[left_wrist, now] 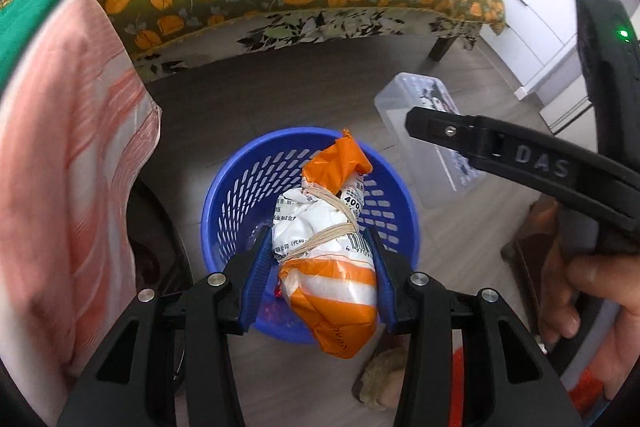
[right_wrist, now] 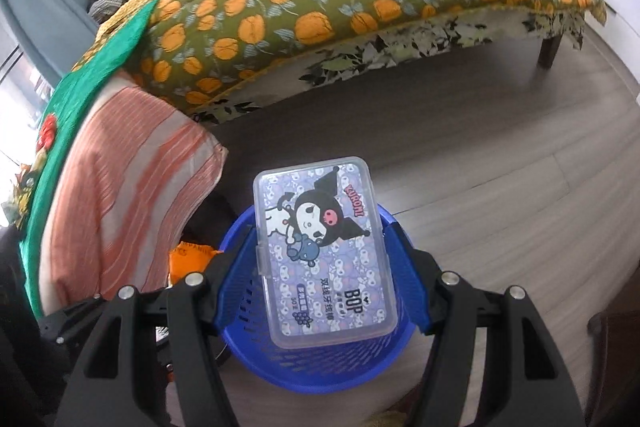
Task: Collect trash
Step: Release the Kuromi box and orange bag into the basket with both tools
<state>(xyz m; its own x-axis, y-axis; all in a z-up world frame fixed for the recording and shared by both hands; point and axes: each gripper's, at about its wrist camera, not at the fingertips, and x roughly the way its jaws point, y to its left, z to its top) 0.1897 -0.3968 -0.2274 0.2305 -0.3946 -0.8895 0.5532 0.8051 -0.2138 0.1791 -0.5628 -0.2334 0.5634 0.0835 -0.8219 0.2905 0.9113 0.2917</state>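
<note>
The left gripper [left_wrist: 320, 267] pinches an orange-and-white packet [left_wrist: 328, 259] between its blue pads. The packet hangs over the blue basket [left_wrist: 240, 187], its long side pointing away. The right gripper [right_wrist: 326, 263] pinches a clear box [right_wrist: 324, 251] flat above the same basket [right_wrist: 320, 371], long side pointing away too.

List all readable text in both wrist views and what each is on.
"BOP": clear plastic box held in the right tool.
"50": same box, beside blurred Chinese lines.
Red logo by the cartoon figure: too warped to read.
"DAS": arm of the right tool, seen from the left wrist view.
"400": orange-and-white packet in the left tool.
Packet's Chinese print and barcode digits: too small.
</note>
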